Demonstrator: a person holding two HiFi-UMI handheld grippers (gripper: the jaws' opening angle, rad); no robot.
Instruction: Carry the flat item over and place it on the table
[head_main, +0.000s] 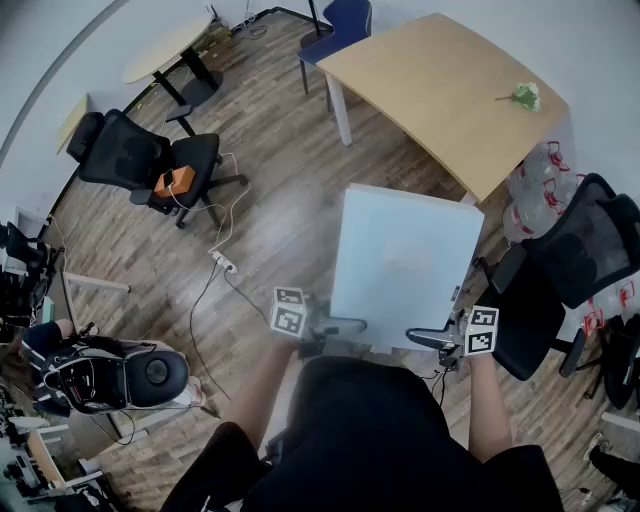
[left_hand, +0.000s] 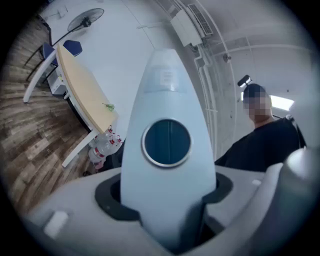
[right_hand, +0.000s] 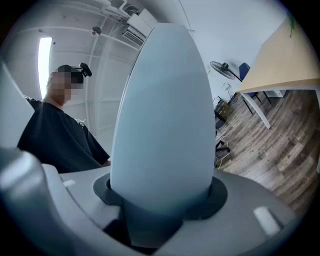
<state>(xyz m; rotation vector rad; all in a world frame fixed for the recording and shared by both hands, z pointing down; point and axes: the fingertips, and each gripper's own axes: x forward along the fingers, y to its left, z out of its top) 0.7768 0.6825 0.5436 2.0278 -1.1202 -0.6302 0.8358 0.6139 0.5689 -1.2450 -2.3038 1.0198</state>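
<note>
Flat panel (head_main: 405, 265): pale, carried flat above the wooden floor (head_main: 270, 150) in front of the person, well short of the counter (head_main: 440, 90)
Left tongs (head_main: 345, 325): clamped on the panel's near-left edge, jaws held partly apart by its thickness
Right tongs (head_main: 425, 338): gripping the near-right edge the same way
Round hole (left_hand: 166, 142): metal-ringed, in the panel just beyond the left jaws
Counter: tan top, ahead; a small green thing (head_main: 527, 96), perhaps a sprig, lies near its right edge

Panel (head_main: 405, 265) between left claw (head_main: 347, 325), right claw (head_main: 424, 337); table (head_main: 440, 90) beyond.
</note>
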